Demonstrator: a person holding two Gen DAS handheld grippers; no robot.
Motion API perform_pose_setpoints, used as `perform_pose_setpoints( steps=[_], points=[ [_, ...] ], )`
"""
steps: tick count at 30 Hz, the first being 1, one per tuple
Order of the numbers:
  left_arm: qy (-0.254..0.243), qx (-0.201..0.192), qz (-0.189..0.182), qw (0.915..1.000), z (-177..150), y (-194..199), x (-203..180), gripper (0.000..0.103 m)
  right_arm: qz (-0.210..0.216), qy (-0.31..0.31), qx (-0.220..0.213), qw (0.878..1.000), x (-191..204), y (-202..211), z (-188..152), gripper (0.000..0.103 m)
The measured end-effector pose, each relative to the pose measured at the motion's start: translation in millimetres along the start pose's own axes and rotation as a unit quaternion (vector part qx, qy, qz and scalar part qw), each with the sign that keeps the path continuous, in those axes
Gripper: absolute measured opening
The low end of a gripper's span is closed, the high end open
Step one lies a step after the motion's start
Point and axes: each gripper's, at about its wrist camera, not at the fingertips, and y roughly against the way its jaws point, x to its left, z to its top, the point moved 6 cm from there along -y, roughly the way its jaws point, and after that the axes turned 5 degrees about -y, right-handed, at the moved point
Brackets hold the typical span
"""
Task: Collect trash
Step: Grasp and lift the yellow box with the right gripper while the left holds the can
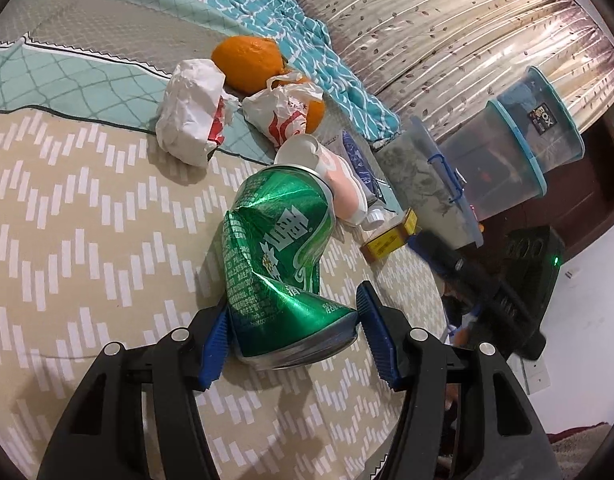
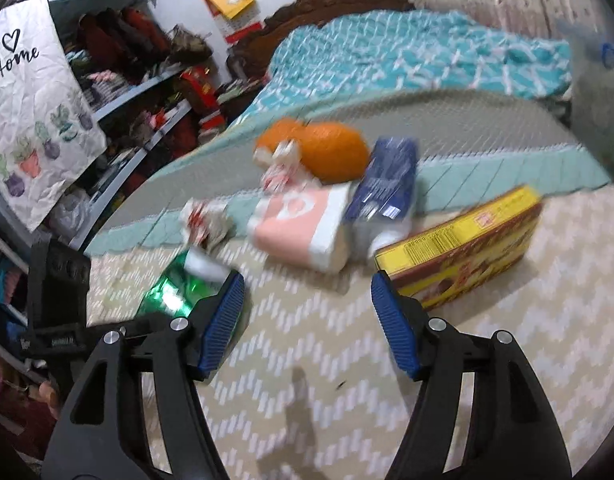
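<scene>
A crushed green soda can (image 1: 279, 264) lies on the patterned bedspread, its base between the blue pads of my left gripper (image 1: 293, 320), which touch both sides of it. Behind it lie two crumpled white-and-red wrappers (image 1: 191, 112), a pink-and-white tube (image 1: 343, 184), a blue tube (image 1: 357, 156) and a small yellow box (image 1: 391, 240). My right gripper (image 2: 307, 312) is open and empty above the bedspread. The can (image 2: 175, 292) is by its left finger, the yellow box (image 2: 467, 244) just beyond its right finger, and the pink tube (image 2: 303, 228) is ahead.
Two oranges (image 1: 247, 60) lie behind the wrappers. Clear plastic bins (image 1: 507, 160) with blue rims stand off the bed's right edge by a curtain. A teal quilt (image 2: 407, 52) lies at the back. Cluttered shelves (image 2: 139, 92) stand to the left in the right wrist view.
</scene>
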Motion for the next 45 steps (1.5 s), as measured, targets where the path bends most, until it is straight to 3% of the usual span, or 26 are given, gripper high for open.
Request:
perform_pose_setpoints(
  steps=[8,11,13,19,22,24,27,29,30,34,41,45],
  points=[
    [-0.005,0.0,0.0,1.0,-1.3,-1.4,-0.5,0.056,-0.064,-0.134,-0.048,0.988,-85.1,28.6,28.0,0.07],
    [-0.006,0.0,0.0,1.0,-0.9,-2.2,-1.7,0.056,-0.09,-0.184,-0.054,0.977,-106.9,24.1,35.2,0.085],
    [-0.006,0.0,0.0,1.0,-0.2,-3.2,-3.0,0.056,-0.091,-0.205,-0.036,0.974,-112.0,9.1,37.4,0.092],
    [-0.007,-0.002,0.001,1.0,-0.1,-3.8,-3.6,0.056,-0.082,-0.217,0.041,0.972,-106.9,-42.2,22.2,0.094],
    [-0.007,-0.002,0.001,1.0,-0.9,-3.0,-3.5,0.056,-0.085,-0.2,0.038,0.975,-103.5,-40.8,16.5,0.094],
    [-0.008,-0.002,0.001,1.0,-0.5,-3.3,-4.0,0.056,-0.071,-0.202,0.038,0.976,-105.9,-35.6,13.4,0.091],
    [-0.008,-0.001,0.001,1.0,-1.2,-3.1,-3.3,0.056,-0.055,-0.198,0.03,0.978,-110.0,-17.1,7.8,0.077],
    [-0.007,-0.001,0.0,1.0,-1.4,-2.5,-2.8,0.056,-0.051,-0.193,0.043,0.979,-113.9,-7.9,0.1,0.046],
    [-0.007,0.0,0.0,1.0,-1.5,-2.2,-2.9,0.056,-0.038,-0.197,0.049,0.978,-114.3,-7.0,-2.7,0.042],
    [-0.008,0.005,-0.003,1.0,-0.9,-4.4,-4.0,0.056,-0.014,-0.215,0.056,0.975,-116.5,0.5,-14.0,0.042],
    [0.002,0.021,-0.005,0.9998,2.6,-16.7,-9.0,0.057,-0.04,-0.204,0.059,0.976,-110.0,-13.3,-13.2,0.055],
    [0.008,0.027,-0.004,0.9996,4.0,-21.9,-11.3,0.057,-0.043,-0.171,0.049,0.983,-101.5,-12.4,-13.5,0.053]
  ],
)
